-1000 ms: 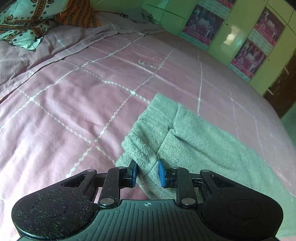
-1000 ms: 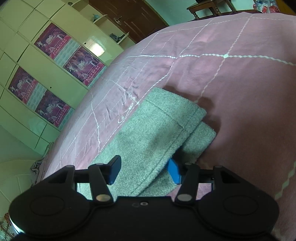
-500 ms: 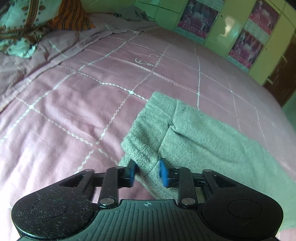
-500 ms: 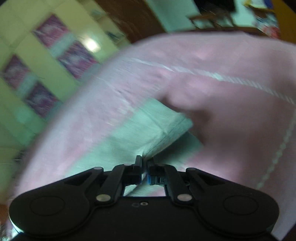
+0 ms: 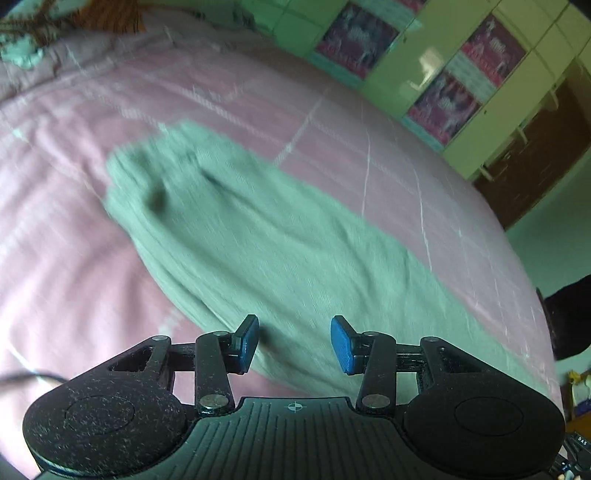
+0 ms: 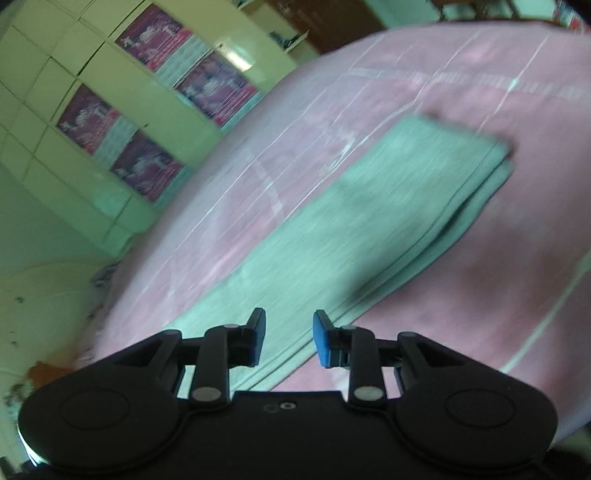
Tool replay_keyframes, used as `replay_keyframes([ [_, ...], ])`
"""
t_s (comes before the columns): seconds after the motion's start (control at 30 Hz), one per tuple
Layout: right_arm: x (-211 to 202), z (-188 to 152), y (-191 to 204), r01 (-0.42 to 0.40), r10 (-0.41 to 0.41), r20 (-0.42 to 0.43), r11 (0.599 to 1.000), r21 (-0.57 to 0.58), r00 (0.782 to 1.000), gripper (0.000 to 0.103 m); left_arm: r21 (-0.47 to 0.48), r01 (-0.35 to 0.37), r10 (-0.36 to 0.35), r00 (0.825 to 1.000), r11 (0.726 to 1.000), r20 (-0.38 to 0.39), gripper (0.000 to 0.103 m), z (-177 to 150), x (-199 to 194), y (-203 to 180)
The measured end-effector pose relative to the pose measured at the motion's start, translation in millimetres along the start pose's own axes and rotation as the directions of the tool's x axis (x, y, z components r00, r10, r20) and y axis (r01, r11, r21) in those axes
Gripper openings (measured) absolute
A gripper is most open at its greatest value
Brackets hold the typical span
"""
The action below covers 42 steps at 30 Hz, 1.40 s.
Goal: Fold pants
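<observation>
Pink checked bed (image 5: 92, 295), grey pants (image 5: 277, 240) flat

Left claw (image 5: 294, 343) is hanging over the pants (image 5: 266, 236), blue pads (image 5: 343, 345) standing apart, nothing pinched between them. Pants are lying long and folded on the bed (image 5: 74, 258), running from upper left down to lower right, near end passing under the claw. Far end is bunching with a dark crease. Pink sheet with white grid lines is covering the bed. Patterned cloth (image 5: 22, 48) is sitting at top left corner. Green cabinets (image 5: 417, 48) with posters (image 5: 356, 35) are lining the far wall; brown door (image 5: 532, 155) is showing at right. Dark object (image 5: 570, 321) is poking in at right edge. Whole frame is blurring.
</observation>
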State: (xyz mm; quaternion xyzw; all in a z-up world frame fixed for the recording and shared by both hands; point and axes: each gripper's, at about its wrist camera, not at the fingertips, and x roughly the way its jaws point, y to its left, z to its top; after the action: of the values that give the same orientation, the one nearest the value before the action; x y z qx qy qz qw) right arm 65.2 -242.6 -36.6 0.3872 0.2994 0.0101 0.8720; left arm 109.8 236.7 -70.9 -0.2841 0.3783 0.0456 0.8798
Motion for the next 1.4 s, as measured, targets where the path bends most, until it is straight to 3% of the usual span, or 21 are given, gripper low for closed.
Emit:
replay_keyframes([
  [0.1, 9, -6, 2, -0.024, 0.024, -0.029, 1.000, 0.018, 0.999, 0.028, -0.006, -0.026, 0.026, 1.000, 1.000, 0.013, 0.044, -6, 4, -6],
  [0.37, 12, 0, -15, -0.063, 0.069, -0.046, 0.991, 0.120, 0.997, 0.028, -0.115, 0.028, -0.026, 0.999, 0.993, 0.024, 0.044, -5, -7, 14],
  [0.67, 23, -4, -15, -0.080, 0.089, -0.066, 0.988, 0.132, 0.994, 0.028, -0.217, 0.053, -0.052, 0.999, 0.975, 0.010, 0.044, -10, 9, 39],
  [0.9, 26, -7, -15, -0.072, 0.081, -0.067, 0.989, 0.129, 0.994, 0.026, -0.209, 0.073, -0.067, 0.997, 0.975, 0.037, 0.043, -3, 14, 39],
  [1.0, 26, -7, -15, -0.072, 0.080, -0.065, 0.989, 0.126, 0.995, 0.026, -0.203, 0.066, -0.065, 0.998, 0.977, 0.008, 0.043, 0, 22, 41],
  [1.23, 27, -9, -14, -0.066, 0.074, -0.064, 0.991, 0.118, 0.995, 0.026, -0.279, 0.099, -0.100, 0.995, 0.955, 0.009, 0.043, -1, 43, 48],
  [1.27, 28, -9, -14, -0.064, 0.072, -0.064, 0.991, 0.119, 0.995, 0.026, -0.278, 0.100, -0.101, 0.995, 0.955, 0.013, 0.042, -1, 45, 47],
  [1.3, 28, -9, -12, -0.063, 0.071, -0.064, 0.991, 0.120, 0.995, 0.026, -0.275, 0.097, -0.097, 0.995, 0.956, 0.014, 0.033, -1, 47, 46],
  [1.4, 31, -5, -10, -0.058, 0.065, -0.059, 0.992, 0.116, 0.996, 0.026, -0.271, 0.090, -0.092, 0.996, 0.958, 0.009, 0.026, 0, 54, 46],
])
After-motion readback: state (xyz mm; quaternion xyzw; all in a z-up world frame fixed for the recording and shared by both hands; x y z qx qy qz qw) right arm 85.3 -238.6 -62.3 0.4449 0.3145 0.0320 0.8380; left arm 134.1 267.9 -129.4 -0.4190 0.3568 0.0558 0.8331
